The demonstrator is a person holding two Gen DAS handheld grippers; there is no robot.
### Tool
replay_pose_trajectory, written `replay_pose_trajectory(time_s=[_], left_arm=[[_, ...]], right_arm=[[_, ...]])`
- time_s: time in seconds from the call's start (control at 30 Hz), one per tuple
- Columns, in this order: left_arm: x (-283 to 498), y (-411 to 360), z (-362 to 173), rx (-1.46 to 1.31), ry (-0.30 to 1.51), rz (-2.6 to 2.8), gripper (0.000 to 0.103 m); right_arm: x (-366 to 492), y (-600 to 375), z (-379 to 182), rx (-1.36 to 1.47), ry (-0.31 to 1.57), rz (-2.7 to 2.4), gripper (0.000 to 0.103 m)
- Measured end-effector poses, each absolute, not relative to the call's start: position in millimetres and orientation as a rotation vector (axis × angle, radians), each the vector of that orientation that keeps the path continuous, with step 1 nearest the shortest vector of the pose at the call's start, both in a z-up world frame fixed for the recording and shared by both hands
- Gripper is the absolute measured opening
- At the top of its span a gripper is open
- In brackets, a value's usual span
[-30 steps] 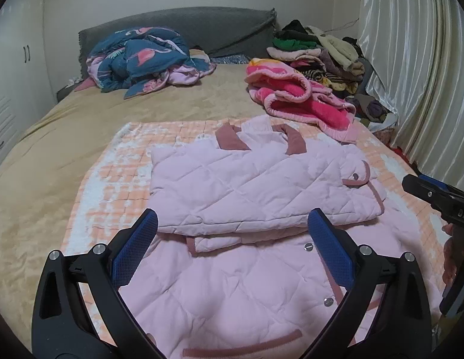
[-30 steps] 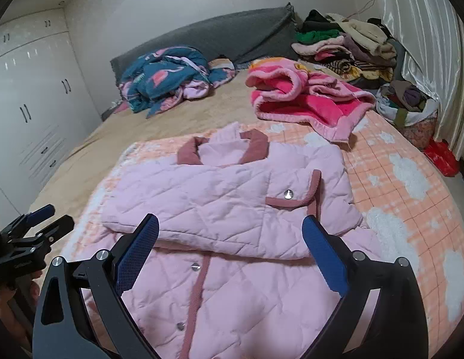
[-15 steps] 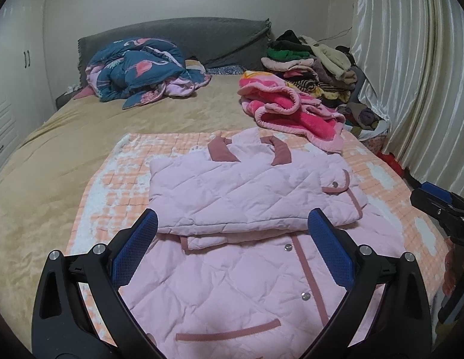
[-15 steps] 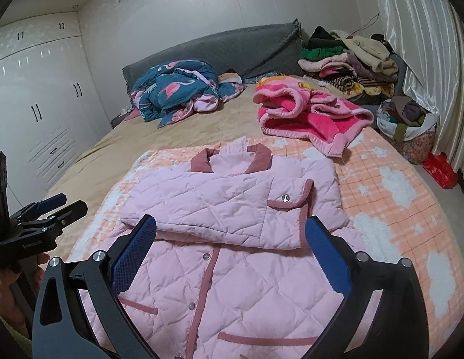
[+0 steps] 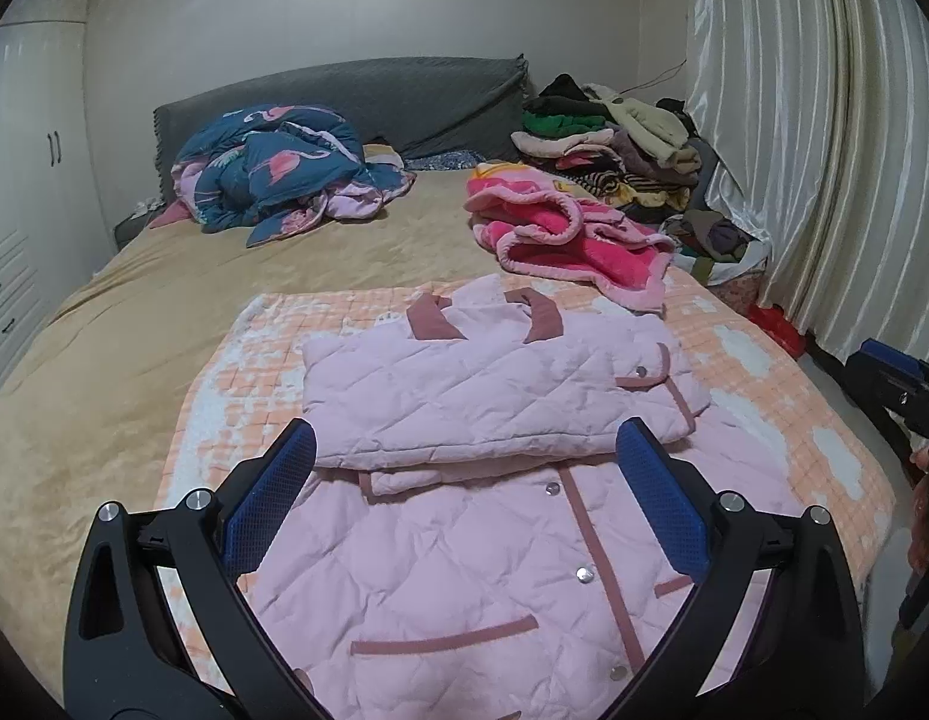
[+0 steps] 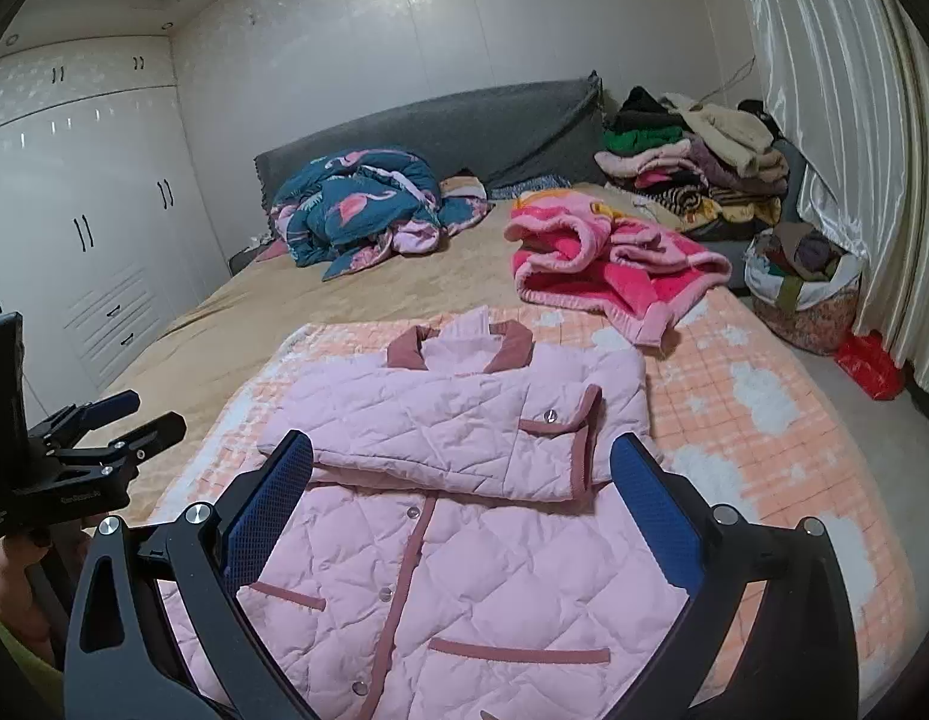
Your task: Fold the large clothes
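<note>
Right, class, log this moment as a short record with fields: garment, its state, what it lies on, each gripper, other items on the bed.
garment: pink quilted jacket
state: sleeves folded across the chest, lower half flat
lies on: orange checked blanket on the bed
left gripper: open, holding nothing
right gripper: open, holding nothing
other items: blue flamingo duvet, pink fleece robe, stacked clothes

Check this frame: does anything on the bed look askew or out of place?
The pink quilted jacket lies flat, sleeves folded across the chest; the folded band sits slightly slanted. Behind it, a bright pink fleece garment and a teal flamingo quilt lie crumpled, unfolded. Both grippers' jaws are open, holding nothing.
</note>
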State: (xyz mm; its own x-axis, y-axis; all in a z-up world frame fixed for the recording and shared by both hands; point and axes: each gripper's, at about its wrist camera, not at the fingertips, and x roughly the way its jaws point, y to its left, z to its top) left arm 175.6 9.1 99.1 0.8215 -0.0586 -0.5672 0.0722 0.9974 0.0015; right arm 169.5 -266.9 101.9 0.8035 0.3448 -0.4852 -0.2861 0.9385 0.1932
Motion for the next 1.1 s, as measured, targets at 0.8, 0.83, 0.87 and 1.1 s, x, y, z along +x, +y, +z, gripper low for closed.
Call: replay_pose_trajectory(time_s=[0.8,0.83,0.87,1.1], left_arm=[[126,15,107,0.033,0.577,-0.040,0.094],[125,16,107,0.037,0.577,-0.033,0.094],[123,17,107,0.044,0.574,-0.027,0.094],[105,25,103,0.060,0.567,0.005,0.094]], right_arm=[[123,-288,105,0.105,0.519,0.339,0.099],[122,-288,104,0.103,0.524,0.337,0.099],[120,-289,103,0.102,0.526,0.337,0.099],[112,-289,92,0.098,0.550,0.347,0.099]])
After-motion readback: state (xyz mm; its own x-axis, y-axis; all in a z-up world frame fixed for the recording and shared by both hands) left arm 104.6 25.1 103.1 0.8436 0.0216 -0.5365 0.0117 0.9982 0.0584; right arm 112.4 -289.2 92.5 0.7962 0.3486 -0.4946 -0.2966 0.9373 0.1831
